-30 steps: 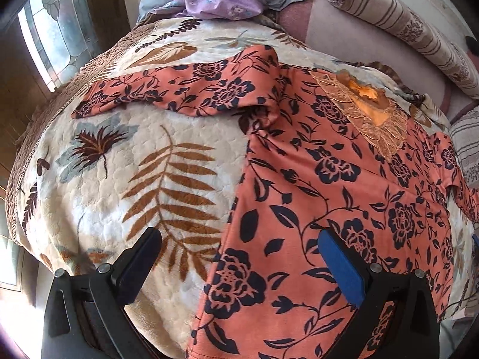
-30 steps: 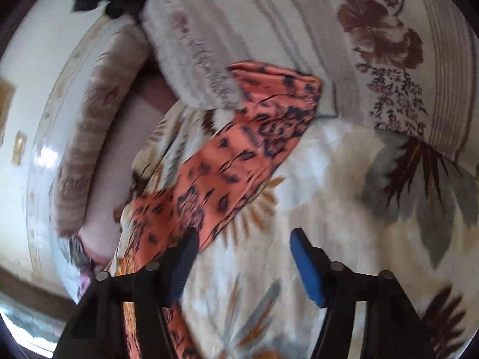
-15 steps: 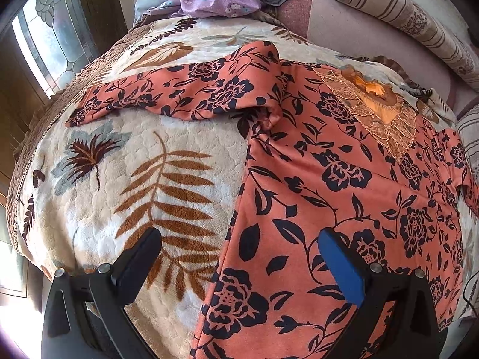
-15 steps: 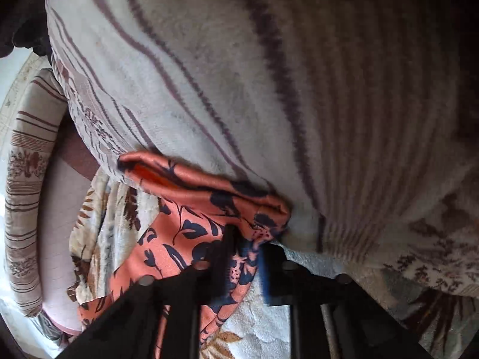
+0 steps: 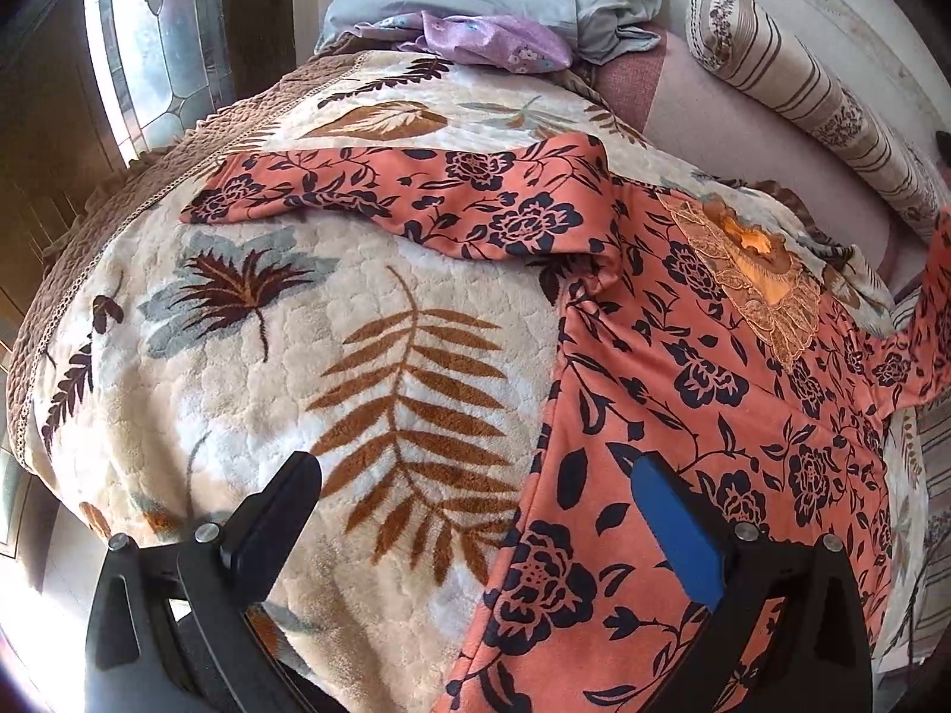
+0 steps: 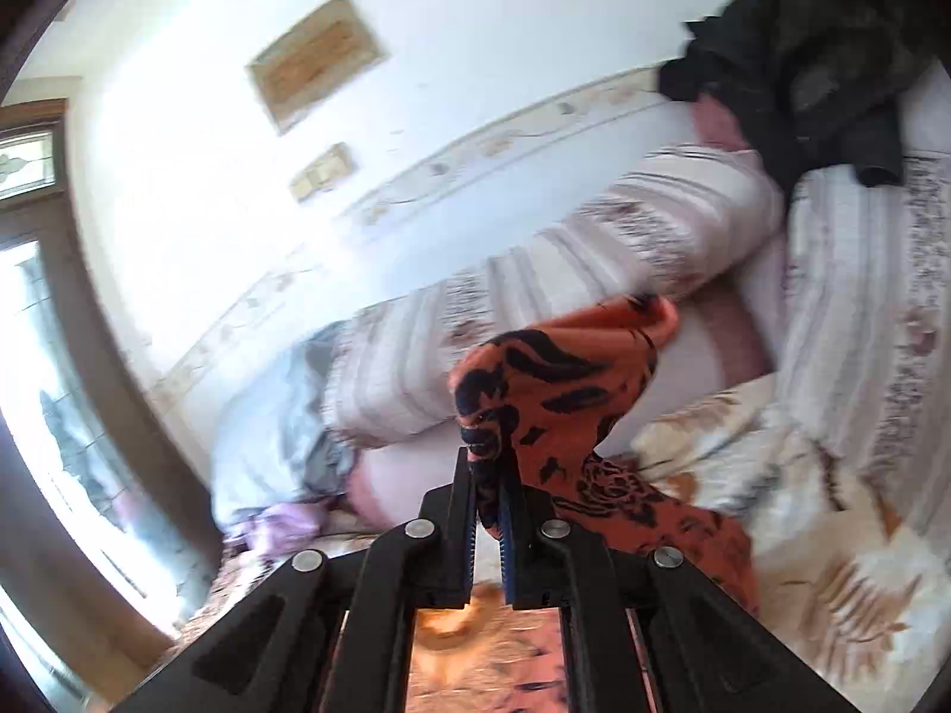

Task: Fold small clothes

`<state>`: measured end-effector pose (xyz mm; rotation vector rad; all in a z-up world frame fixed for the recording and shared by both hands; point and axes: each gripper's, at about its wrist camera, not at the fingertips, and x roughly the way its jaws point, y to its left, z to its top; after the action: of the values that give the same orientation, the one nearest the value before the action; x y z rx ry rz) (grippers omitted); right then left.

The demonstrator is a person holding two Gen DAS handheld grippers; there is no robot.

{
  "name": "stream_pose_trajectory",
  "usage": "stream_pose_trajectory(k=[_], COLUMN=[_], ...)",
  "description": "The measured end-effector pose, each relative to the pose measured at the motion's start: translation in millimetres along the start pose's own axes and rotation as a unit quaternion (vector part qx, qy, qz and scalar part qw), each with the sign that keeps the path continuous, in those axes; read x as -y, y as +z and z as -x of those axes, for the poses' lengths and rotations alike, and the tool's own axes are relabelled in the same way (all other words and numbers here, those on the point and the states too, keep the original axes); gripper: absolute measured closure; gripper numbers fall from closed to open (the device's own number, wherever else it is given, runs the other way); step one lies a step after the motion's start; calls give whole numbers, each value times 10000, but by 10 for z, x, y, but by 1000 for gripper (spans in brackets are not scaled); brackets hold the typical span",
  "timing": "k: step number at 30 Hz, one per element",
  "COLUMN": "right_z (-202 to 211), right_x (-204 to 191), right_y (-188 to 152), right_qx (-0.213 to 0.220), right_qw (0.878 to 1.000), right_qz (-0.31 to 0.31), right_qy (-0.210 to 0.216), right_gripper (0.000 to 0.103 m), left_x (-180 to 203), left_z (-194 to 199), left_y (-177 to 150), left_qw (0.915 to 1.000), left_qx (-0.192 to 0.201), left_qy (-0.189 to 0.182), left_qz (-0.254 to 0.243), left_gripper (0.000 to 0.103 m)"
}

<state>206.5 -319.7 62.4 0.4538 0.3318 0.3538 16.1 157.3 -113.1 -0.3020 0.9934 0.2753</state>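
Observation:
An orange top with dark blue flowers (image 5: 683, 392) lies spread on a leaf-patterned blanket (image 5: 309, 356). One long sleeve (image 5: 386, 196) stretches flat to the left. A lace neckline (image 5: 767, 273) faces the pillows. My left gripper (image 5: 469, 511) hovers open above the top's left side edge, one finger over blanket, the blue-padded one over cloth. In the right wrist view my right gripper (image 6: 487, 475) is shut on the other sleeve's cuff (image 6: 559, 380), lifted off the bed; that raised sleeve (image 5: 933, 309) shows at the left wrist view's right edge.
Striped pillows (image 6: 594, 273) and a bolster (image 5: 832, 101) line the wall. A grey-blue and a purple garment (image 5: 493, 35) are heaped at the bed's far end. A dark garment (image 6: 820, 59) lies on the pillows. A window (image 5: 154, 47) and the bed's edge are at left.
The right gripper closed on the sleeve cuff by the striped pillow, then swung up and rolled, lifting the sleeve. The left gripper shifted slightly over the top's edge and stayed open.

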Motion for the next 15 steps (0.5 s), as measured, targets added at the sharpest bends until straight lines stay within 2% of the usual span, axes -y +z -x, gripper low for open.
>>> stream_pose_trajectory(k=[2, 3, 4, 5, 6, 7, 9, 10, 12, 15], right_z=[-258, -459, -666, -881, -1071, -1267, -1559, -1436, -1200, -913], right_x=[-360, -469, -519, -517, -453, -342, -61, 124, 310, 482], right_y=[-367, -593, -842, -1123, -1418, -1708, -2208, -2382, -2423, -2195], right_qx=[-365, -663, -987, -1292, -1543, -1929, -2811, -2967, -2885, -2500], right_qw=[9982, 9962, 9935, 9899, 9862, 9793, 9555, 9487, 9490, 9574], right_qz=[-127, -179, -249, -385, -518, -601, -880, -1090, -1274, -1432], right_qy=[458, 535, 519, 445, 309, 152, -117, -66, -7, 174], right_gripper=[94, 81, 39, 13, 1, 1, 4, 16, 21, 21], left_x=[-112, -167, -220, -264, -297, -317, -314, -289, -173, 198], left_z=[37, 42, 41, 32, 28, 25, 19, 25, 36, -42], left_y=[-8, -6, -1, 14, 29, 49, 112, 151, 246, 468], left_qw=[9999, 9999, 9998, 9997, 9997, 9996, 9996, 9996, 9996, 9977], left_qx=[73, 79, 71, 59, 60, 75, 83, 100, 212, 235], left_qy=[16, 34, 34, 28, 35, 47, 48, -2, -142, -615], left_qz=[68, 117, 169, 218, 250, 272, 280, 247, 108, -148], left_gripper=[0, 0, 0, 0, 0, 0, 0, 0, 0, 0])
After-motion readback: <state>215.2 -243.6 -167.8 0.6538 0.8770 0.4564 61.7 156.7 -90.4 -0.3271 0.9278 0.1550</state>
